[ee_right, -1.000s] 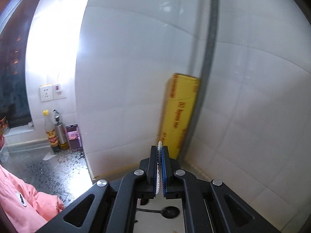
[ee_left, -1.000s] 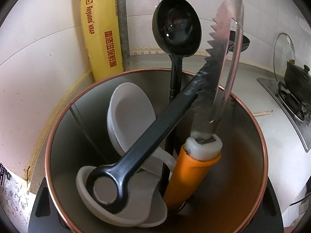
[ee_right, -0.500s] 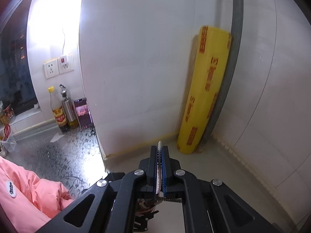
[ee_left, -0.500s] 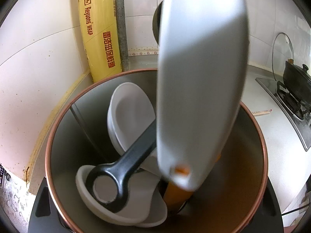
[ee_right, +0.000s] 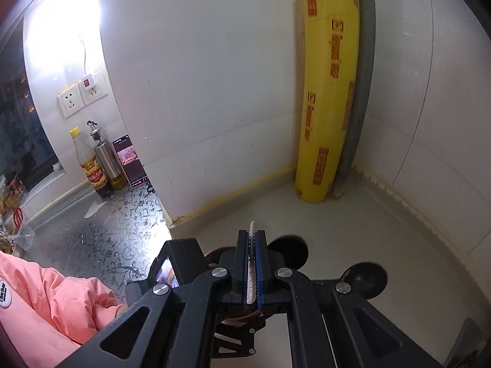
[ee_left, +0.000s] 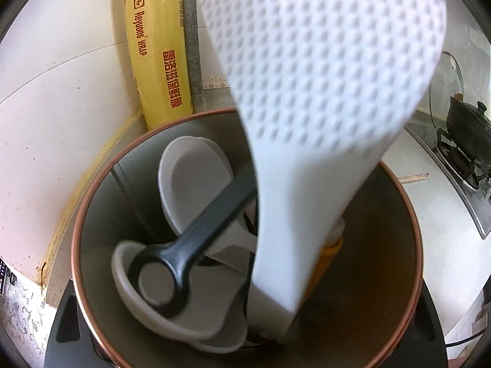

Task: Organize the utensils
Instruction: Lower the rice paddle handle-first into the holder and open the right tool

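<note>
A copper-rimmed utensil holder (ee_left: 92, 202) fills the left wrist view, gripped between the black fingers (ee_left: 66, 331) of my left gripper (ee_left: 248, 306). Inside it lie white spoons (ee_left: 190, 184), a black ladle handle (ee_left: 196, 245) and an orange knife handle (ee_left: 325, 263), mostly hidden. A white dimpled rice paddle (ee_left: 322, 92) stands handle-down in the holder, its blade close to the lens. In the right wrist view, my right gripper (ee_right: 252, 233) is shut on the paddle's edge (ee_right: 251, 288), a thin white strip between the blue pads.
A tall yellow cling-wrap box (ee_left: 156, 49) (ee_right: 328, 92) leans in the tiled corner behind the holder. A stove with a black pot (ee_left: 466, 128) and glass lid (ee_left: 445, 86) is at the right. Bottles (ee_right: 92, 165) stand far left; a pink sleeve (ee_right: 46, 300) is near.
The white paddle came down from above and its handle went into the holder, hiding the ladle bowl and saw-toothed blade. The right wrist view dropped toward the counter. The holder stayed still.
</note>
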Action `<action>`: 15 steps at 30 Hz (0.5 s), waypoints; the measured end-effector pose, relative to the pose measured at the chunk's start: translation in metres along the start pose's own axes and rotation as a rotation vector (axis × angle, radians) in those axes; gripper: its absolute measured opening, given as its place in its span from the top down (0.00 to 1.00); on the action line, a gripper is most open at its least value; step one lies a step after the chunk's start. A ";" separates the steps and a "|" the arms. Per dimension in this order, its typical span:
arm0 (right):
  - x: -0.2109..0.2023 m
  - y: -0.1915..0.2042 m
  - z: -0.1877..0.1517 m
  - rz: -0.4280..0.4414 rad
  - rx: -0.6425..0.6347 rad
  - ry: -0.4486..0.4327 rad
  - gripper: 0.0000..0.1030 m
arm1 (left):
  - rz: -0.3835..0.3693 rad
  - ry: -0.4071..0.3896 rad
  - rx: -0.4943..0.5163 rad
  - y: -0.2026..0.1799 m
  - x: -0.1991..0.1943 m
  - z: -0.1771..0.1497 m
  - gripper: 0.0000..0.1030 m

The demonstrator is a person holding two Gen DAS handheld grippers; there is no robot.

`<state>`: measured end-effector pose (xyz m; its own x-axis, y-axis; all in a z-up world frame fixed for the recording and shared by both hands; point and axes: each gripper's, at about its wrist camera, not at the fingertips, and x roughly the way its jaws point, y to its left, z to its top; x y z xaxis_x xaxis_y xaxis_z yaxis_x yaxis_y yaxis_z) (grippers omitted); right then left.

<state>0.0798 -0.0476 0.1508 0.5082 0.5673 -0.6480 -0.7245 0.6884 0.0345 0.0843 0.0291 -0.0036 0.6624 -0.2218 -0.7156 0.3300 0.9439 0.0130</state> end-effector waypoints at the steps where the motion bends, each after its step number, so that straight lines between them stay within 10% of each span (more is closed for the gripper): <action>1: 0.001 -0.002 -0.001 0.002 0.005 0.005 0.96 | 0.000 0.000 0.000 0.000 0.000 0.000 0.12; 15: -0.022 -0.017 -0.006 0.002 0.089 -0.053 0.95 | 0.001 -0.014 0.003 0.001 0.001 0.000 0.12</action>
<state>0.0783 -0.0743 0.1594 0.5324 0.5901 -0.6069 -0.6825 0.7234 0.1046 0.0851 0.0296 -0.0049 0.6718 -0.2241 -0.7060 0.3310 0.9435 0.0156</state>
